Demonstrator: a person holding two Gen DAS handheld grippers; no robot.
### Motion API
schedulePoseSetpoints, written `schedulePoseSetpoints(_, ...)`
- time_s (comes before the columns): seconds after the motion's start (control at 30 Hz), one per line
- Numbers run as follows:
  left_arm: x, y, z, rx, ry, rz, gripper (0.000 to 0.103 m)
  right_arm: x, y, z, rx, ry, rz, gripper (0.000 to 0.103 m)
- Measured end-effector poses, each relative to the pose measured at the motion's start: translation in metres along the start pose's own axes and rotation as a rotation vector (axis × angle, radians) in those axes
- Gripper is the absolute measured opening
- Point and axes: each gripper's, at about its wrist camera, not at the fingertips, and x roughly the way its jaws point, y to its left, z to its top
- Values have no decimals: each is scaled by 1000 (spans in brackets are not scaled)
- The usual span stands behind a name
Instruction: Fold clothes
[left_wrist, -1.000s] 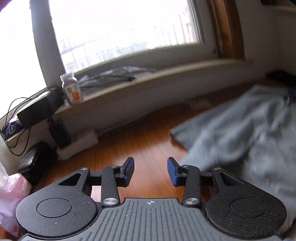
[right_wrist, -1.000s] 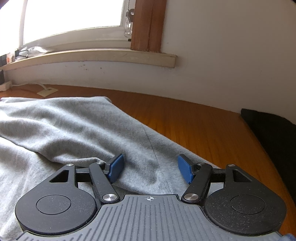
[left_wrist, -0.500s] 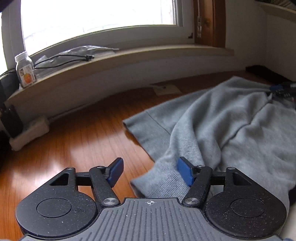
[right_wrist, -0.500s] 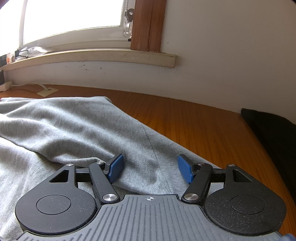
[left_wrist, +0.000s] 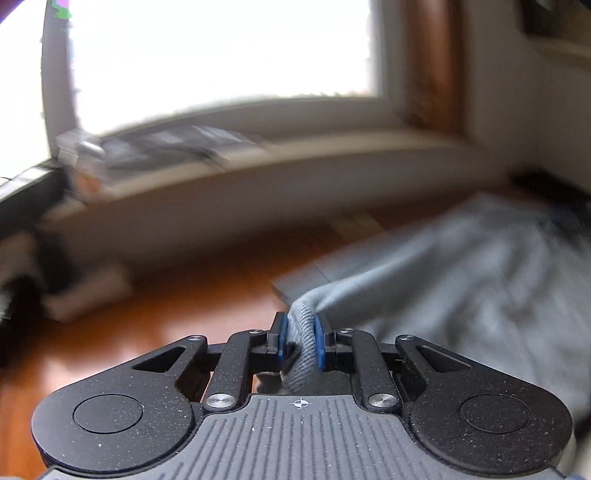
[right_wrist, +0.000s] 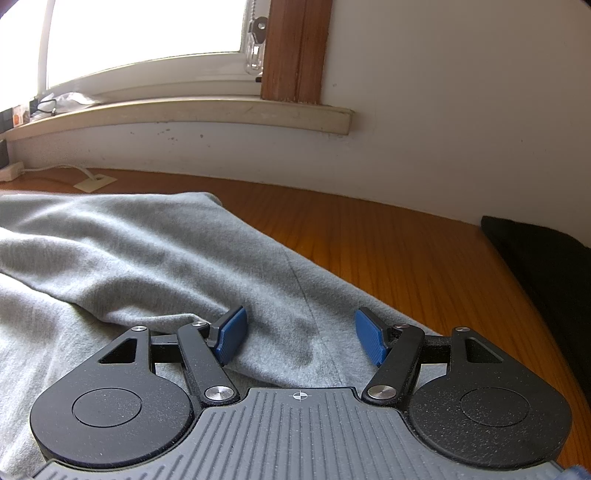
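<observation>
Left wrist view, blurred: left tongs (left_wrist: 301, 338) clenched on a ribbed edge of the grey sweatshirt (left_wrist: 461, 280), likely a cuff or hem, jaws having just been closing with that fabric bunched between the blue pads (left_wrist: 282, 334). Grip looks meant to carry this edge over for a fold. Rest of the garment trails away to the right across the wooden table (left_wrist: 166, 314), near the window sill (left_wrist: 295, 162). Right wrist view, sharp: right tongs (right_wrist: 300, 334) released, jaws wide, hovering just over flat grey cloth beside a seam, nothing pinched. Probably waiting to pin or take a second edge. Both tongs tilt downward toward the table. Black cloth (right_wrist: 546, 269) lies well apart at the right.
</observation>
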Motion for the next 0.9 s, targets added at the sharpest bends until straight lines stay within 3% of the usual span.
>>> schedulePoseSetpoints(0.07, 8, -5, 7, 38, 33, 22, 34, 0, 0, 0, 0, 1, 6, 66)
schedulePoseSetpoints(0.13, 13, -13, 9, 66, 44, 45, 58, -1, -3, 0, 13, -2, 25, 66)
schedulePoseSetpoints(0.2, 14, -25, 7, 80, 34, 44, 64, -4, -6, 1, 31, -22, 35, 66)
schedulePoseSetpoints(0.3, 14, -47, -1, 90, 42, -48, 61, -17, -13, 6, 42, -60, 58, 63)
schedulePoseSetpoints(0.37, 17, -61, -8, 104, 66, -113, 53, -26, -21, 8, 51, -59, 71, 44)
schedulePoseSetpoints(0.43, 20, -73, -16, 111, 88, -168, 37, -34, -31, 9, 65, -47, 78, 42)
schedulePoseSetpoints(0.5, 23, -84, -22, 111, 101, -212, 30, -37, -40, 2, 60, -7, 70, 39)
schedulePoseSetpoints(0.7, 25, -106, -27, 121, 104, -270, 30, -48, -52, -14, 76, -7, 80, 40)
schedulePoseSetpoints(0.9, 33, -113, -26, 128, 108, -253, 30, -40, -4, -7, -36, -12, 196, 40)
